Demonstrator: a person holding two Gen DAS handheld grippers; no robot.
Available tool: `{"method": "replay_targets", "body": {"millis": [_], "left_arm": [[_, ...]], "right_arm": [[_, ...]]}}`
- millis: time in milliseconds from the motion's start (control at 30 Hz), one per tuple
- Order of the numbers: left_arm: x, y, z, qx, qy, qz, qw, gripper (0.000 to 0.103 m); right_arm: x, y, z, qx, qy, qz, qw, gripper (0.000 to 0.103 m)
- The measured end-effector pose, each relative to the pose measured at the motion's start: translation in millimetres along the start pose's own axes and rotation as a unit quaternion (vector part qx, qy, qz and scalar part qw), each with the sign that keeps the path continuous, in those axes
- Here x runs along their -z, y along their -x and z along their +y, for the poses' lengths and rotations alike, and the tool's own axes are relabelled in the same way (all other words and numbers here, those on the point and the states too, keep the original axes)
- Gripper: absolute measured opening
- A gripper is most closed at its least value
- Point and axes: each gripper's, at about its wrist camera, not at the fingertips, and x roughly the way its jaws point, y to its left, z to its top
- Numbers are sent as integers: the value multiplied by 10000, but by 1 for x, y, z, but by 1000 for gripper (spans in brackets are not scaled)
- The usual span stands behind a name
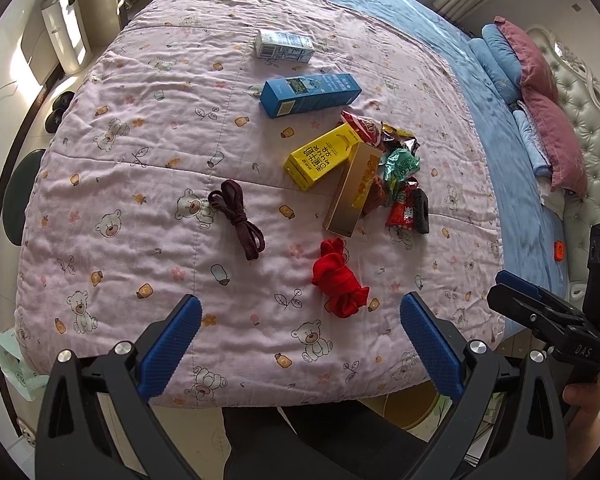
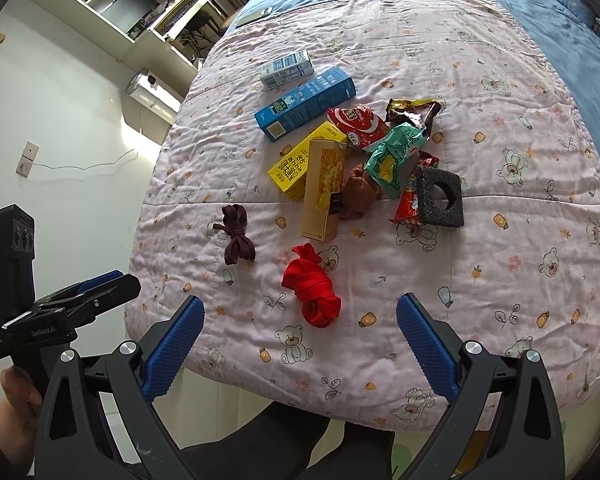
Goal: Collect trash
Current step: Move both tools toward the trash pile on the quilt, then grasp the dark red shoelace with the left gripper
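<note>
Trash lies on a pink bear-print quilt (image 1: pixel 140 184): a white carton (image 1: pixel 284 46), a blue box (image 1: pixel 310 94), a yellow carton (image 1: pixel 322 158), a tan box (image 1: pixel 354 190), several snack wrappers (image 1: pixel 400 164) and a black foam block (image 1: pixel 421 212). A red bundle (image 1: pixel 338 280) and a dark maroon bundle (image 1: pixel 236 212) lie nearer. My left gripper (image 1: pixel 300 344) is open and empty above the quilt's near edge. My right gripper (image 2: pixel 300 344) is open and empty, just short of the red bundle (image 2: pixel 312 286). The trash pile also shows in the right wrist view (image 2: pixel 380 148).
Pillows (image 1: pixel 540 92) and a padded headboard (image 1: pixel 588 120) are at the right. A white appliance (image 1: pixel 64 28) and slippers (image 1: pixel 58 110) are on the floor left of the bed. A green bag (image 1: pixel 10 360) hangs by the quilt's near left corner. A desk with shelves (image 2: pixel 140 4) stands beyond.
</note>
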Motion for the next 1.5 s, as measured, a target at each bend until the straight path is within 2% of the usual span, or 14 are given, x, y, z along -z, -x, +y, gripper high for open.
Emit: {"method": "replay_targets", "body": {"millis": [467,767,1067,1500], "left_arm": [[-11,-15,11,21,183,127,9998,99],[-27,-39,28,8,439,293,9986,99],[-47,-93,49,-162,726,469,9961,99],[-63,-169,66,-260,974,810,9916,99]], "right_arm": [[-13,-16,5,-24,-15,126,9999,92],[-27,-33,4,0,-69,258,9996,92],[-41,-64,1,11,-186,380,9991,92],[-44,-110,-12,2,-488,567,9972,92]]}}
